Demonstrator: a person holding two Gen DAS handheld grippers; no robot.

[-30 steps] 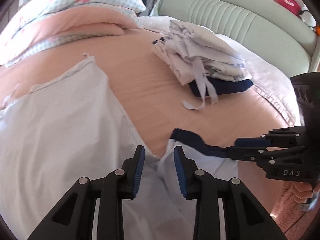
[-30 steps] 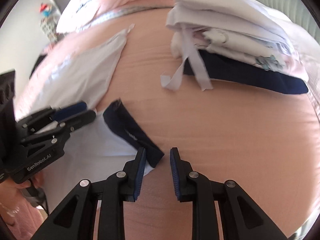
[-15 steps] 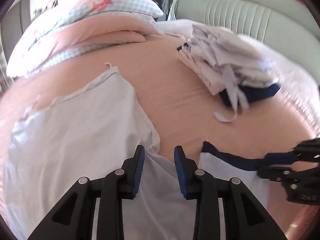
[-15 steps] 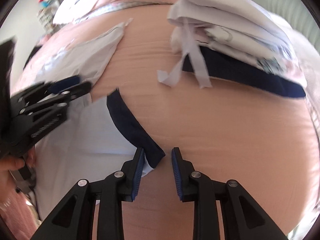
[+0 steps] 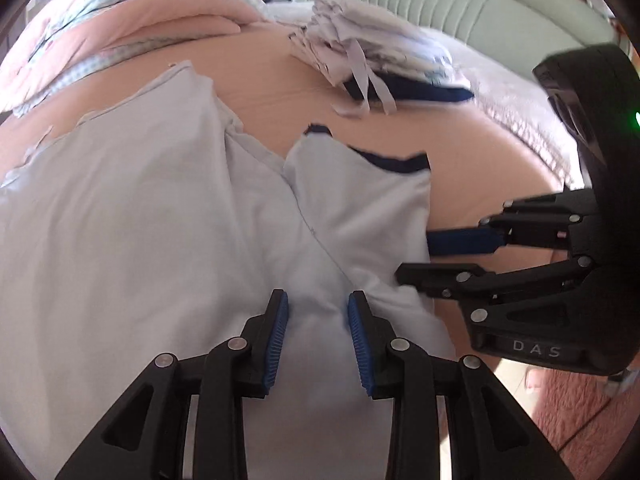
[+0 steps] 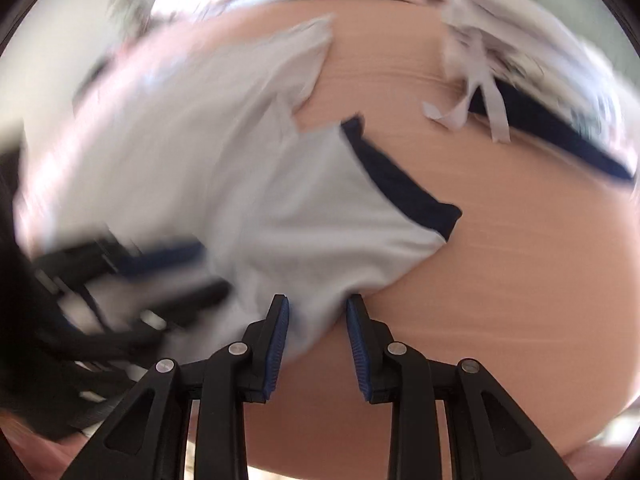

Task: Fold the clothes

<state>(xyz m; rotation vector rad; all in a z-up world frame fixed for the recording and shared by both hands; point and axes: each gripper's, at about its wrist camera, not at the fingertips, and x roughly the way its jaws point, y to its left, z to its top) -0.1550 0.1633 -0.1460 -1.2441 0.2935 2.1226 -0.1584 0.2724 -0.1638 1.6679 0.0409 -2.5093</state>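
Note:
A white shirt (image 5: pixel 140 220) lies spread on the pink bed sheet (image 5: pixel 500 152). Its short sleeve (image 5: pixel 360 208) with a navy hem (image 5: pixel 396 160) lies out flat to the right. My left gripper (image 5: pixel 316 312) is over the shirt's body below the armpit, its pads apart with rumpled cloth between them. My right gripper (image 5: pixel 416 258) is at the sleeve's lower edge. In the blurred right wrist view that gripper (image 6: pixel 316 312) stands open with bunched white cloth (image 6: pixel 320 280) between its pads, well back from the navy hem (image 6: pixel 400 184). The left gripper (image 6: pixel 180 268) shows there as a dark blur.
A stack of folded clothes (image 5: pixel 380 52) with dangling white ties sits at the back right of the bed. Pink and checked bedding (image 5: pixel 140 12) is piled at the back left. A green padded headboard (image 5: pixel 440 0) runs behind. A pink rug (image 5: pixel 580 420) lies on the floor beside the bed.
Both grippers drew back along the shirt toward the near edge. The right one let go of the navy hem corner, and the sleeve now lies spread flat. The right gripper is closer to the left.

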